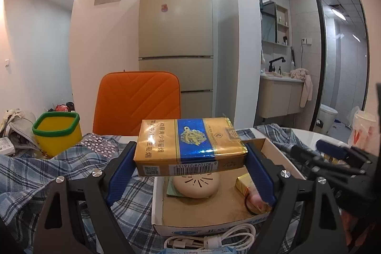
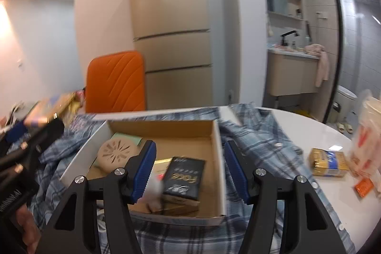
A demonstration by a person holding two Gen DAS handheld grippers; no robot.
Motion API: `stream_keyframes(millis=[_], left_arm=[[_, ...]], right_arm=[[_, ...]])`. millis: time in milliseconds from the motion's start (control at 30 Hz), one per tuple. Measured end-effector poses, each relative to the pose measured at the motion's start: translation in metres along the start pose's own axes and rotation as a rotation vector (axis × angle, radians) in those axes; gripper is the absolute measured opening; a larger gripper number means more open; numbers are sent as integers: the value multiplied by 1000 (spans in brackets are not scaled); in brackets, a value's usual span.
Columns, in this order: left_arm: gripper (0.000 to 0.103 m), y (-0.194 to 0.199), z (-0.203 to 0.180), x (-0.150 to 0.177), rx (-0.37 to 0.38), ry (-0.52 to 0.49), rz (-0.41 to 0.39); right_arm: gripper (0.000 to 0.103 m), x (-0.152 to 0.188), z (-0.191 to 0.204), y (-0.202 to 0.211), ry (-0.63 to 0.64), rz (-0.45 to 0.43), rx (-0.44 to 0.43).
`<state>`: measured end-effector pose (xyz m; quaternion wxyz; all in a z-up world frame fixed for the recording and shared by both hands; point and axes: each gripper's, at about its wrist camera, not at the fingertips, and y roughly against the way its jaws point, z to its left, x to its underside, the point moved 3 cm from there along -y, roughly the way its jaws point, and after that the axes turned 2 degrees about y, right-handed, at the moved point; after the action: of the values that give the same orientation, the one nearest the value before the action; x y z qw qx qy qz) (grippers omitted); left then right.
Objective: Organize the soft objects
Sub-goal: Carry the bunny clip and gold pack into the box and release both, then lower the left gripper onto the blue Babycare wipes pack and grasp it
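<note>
My left gripper (image 1: 190, 154) is shut on a gold and blue cigarette pack (image 1: 166, 142), its blue pads pressing on the two ends. The pack hangs level over an open cardboard box (image 1: 157, 201). In the right wrist view my right gripper (image 2: 190, 145) stands open over the same box (image 2: 218, 158), nothing touching its pads. Below it a black pack (image 2: 183, 179) lies tilted on a gold pack inside the box. A beige round vented case (image 2: 117, 151) sits in the box's far left corner. A blue plaid shirt (image 2: 257, 135) lies crumpled under and around the box.
A second gold and blue pack (image 2: 328, 162) lies on the white table (image 2: 309, 201) to the right, beside a plastic bag (image 2: 366, 135). A white cable (image 1: 214, 239) lies in front of the box. A yellow bin (image 1: 57, 132) and an orange chair (image 1: 138, 101) stand behind.
</note>
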<state>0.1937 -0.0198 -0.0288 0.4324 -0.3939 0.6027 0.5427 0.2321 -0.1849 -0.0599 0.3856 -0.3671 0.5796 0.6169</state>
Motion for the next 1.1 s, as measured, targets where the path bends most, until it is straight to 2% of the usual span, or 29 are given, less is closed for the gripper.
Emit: stream_keyframes(millis=[100,133,167,533,733,867,1100], left_arm=[[91,-6,-3,3,7,-13,36],[94,-6,-3,4,7,-14,38],[103,-6,-4,4,7,-14,36],[103,8,-1,1,3,3,-26],[103,38,-1,-10,-1,-12,-115],[103,55,-1,-19,21,9,-139],[103,80,11,-25,20,12,-158]], right_arm=[[62,-3,-5,6,-22,-23,9],[62,-4,-6,8,-23,-31,12],[62,-6,-5,10,-23,-40,17],[63,-7,-1,19,-12,-64,12],[63,-9,2,27,2,-100,8],[63,-12,4,32,4,-118,5],[63,-19,6,53,24,-201,12]])
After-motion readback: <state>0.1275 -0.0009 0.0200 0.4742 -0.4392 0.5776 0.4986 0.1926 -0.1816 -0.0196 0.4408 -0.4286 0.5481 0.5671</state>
